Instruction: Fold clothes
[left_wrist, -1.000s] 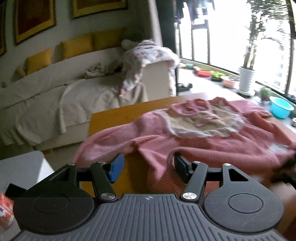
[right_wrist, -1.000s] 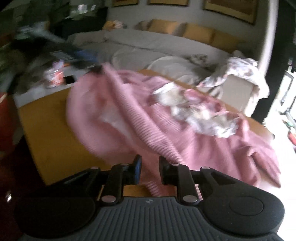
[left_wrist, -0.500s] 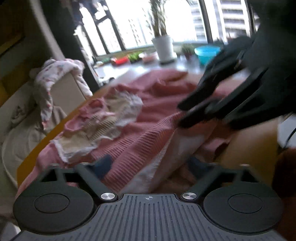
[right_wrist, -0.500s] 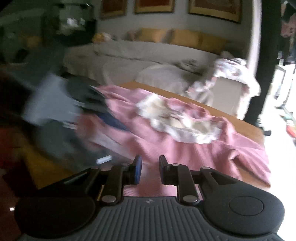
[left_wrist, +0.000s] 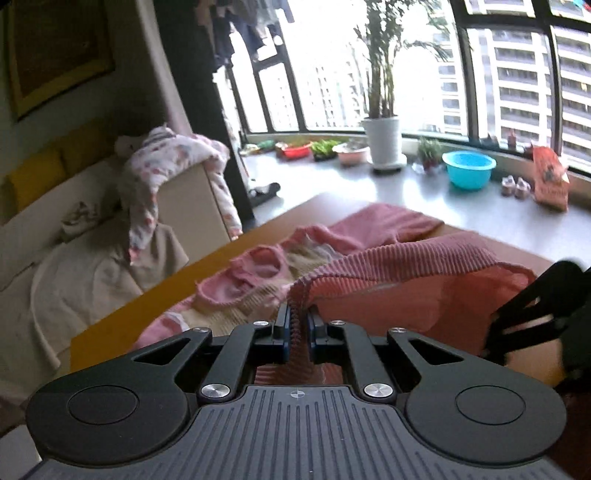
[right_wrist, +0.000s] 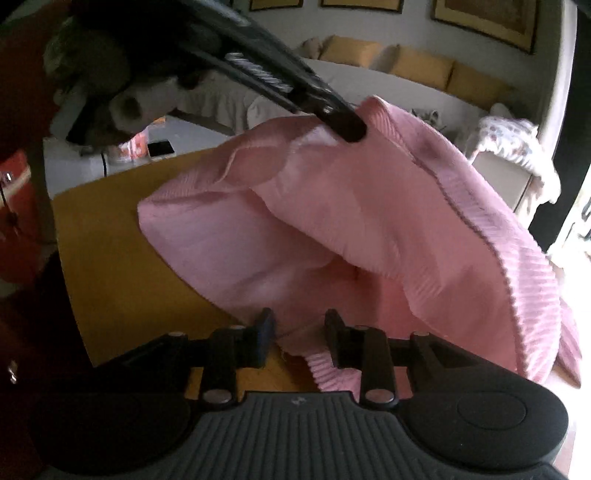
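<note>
A pink ribbed garment (left_wrist: 406, 258) with a cream lace collar lies on the wooden table (left_wrist: 147, 306). My left gripper (left_wrist: 298, 317) is closing and its pads pinch the ribbed hem, which it holds lifted off the table. The right wrist view shows that left gripper (right_wrist: 347, 125) from the side, holding the pink garment (right_wrist: 369, 221) up so its smooth inner side faces me. My right gripper (right_wrist: 299, 325) is closing, but its fingers still stand apart low over the table (right_wrist: 110, 240). A lower edge of the hem lies between them, against the right finger. The right gripper (left_wrist: 517, 321) also shows dark at the left wrist view's right edge.
A sofa (right_wrist: 406, 74) with yellow cushions stands behind the table, a floral cloth (left_wrist: 166, 166) draped over its armrest. On the window ledge are a potted plant (left_wrist: 382, 140), a blue bowl (left_wrist: 468, 170) and small dishes. A phone (right_wrist: 160, 147) lies on a side table.
My left gripper swung across the garment, shut on the ribbed hem and lifted it. The cloth now hangs raised and turned over in front of the right gripper, whose fingers stand slightly wider.
</note>
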